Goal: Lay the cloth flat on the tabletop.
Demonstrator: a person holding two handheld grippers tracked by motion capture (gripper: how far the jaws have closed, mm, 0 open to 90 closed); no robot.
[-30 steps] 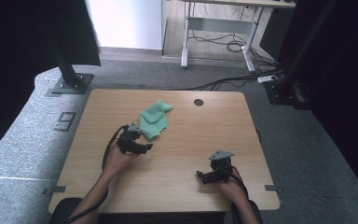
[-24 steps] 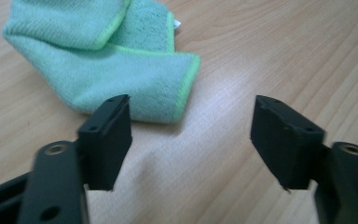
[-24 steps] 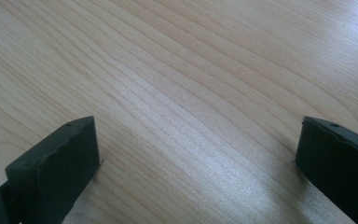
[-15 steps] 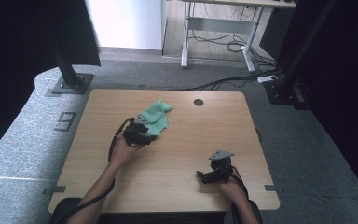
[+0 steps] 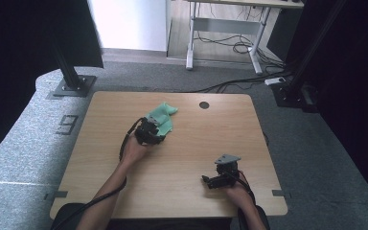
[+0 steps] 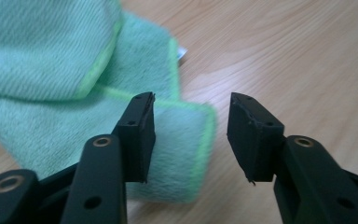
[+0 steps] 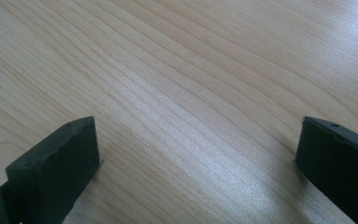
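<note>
A crumpled green cloth (image 5: 164,116) lies on the wooden table (image 5: 196,148), left of centre toward the far side. My left gripper (image 5: 151,132) sits at the cloth's near edge. In the left gripper view the cloth (image 6: 51,65) fills the upper left, and its bright-edged corner lies between the jaws of the left gripper (image 6: 191,135). Those jaws have just been closing, but the pads stand apart from the fabric, so it is open. My right gripper (image 5: 210,181) rests near the front right of the table. In its own view the right gripper (image 7: 196,158) is open wide over bare wood.
A dark round hole (image 5: 204,104) sits in the tabletop near the far edge. Black frame posts (image 5: 69,72) stand on the grey floor beyond the table's corners. A desk frame (image 5: 220,28) and cables lie farther back.
The left hand has moved away from the person and to the right, bringing its gripper onto the cloth's near edge. The right hand and the cloth have stayed where they were.
</note>
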